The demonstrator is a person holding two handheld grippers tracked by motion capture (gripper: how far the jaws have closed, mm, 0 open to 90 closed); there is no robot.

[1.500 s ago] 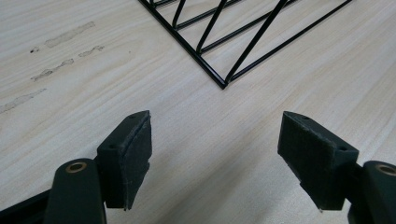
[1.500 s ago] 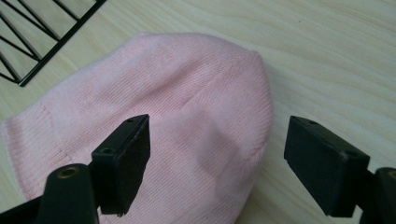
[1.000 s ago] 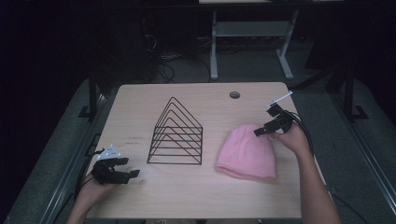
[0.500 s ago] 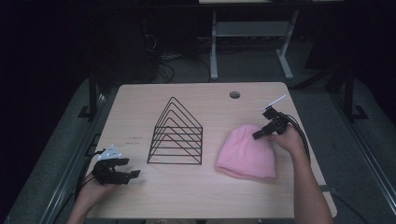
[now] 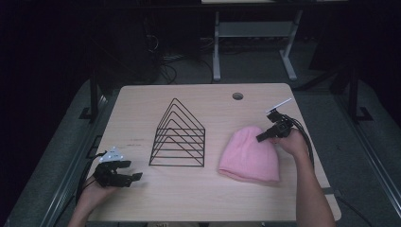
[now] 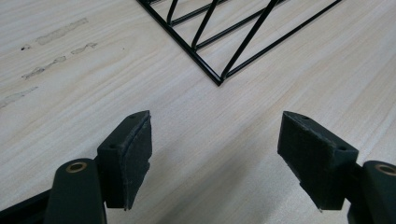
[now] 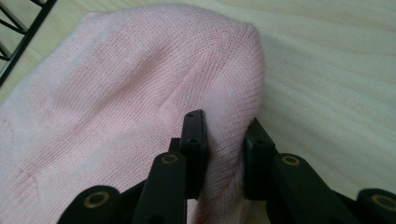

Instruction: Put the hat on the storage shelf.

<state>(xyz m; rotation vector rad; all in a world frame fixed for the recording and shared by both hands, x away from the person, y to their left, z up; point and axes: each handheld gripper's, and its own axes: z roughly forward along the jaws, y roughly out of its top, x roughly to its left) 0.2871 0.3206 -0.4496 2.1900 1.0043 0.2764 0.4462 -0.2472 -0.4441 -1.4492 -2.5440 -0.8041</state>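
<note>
A pink knitted beanie (image 5: 249, 153) lies flat on the right part of the wooden table (image 5: 198, 203). My right gripper (image 5: 261, 137) sits at the hat's far right edge, and its jaws have just been closing. In the right gripper view they pinch a fold of the beanie (image 7: 140, 93) between the pads (image 7: 195, 140). My left gripper (image 5: 130, 170) rests near the table's front left corner, open, with bare wood between its pads (image 6: 135, 149). A black wire rack (image 5: 178, 137) of nested triangles stands mid-table; its corner (image 6: 219, 79) lies just ahead of the left jaws.
A round cable hole (image 5: 238, 96) sits near the table's far edge. Beyond the table are dark floor, cables and a metal stand (image 5: 255, 33). Faint scuff marks (image 6: 51, 46) mark the wood left of the rack.
My right gripper has come down a little onto the hat's edge and its jaws have closed on the knit. The left gripper has stayed put.
</note>
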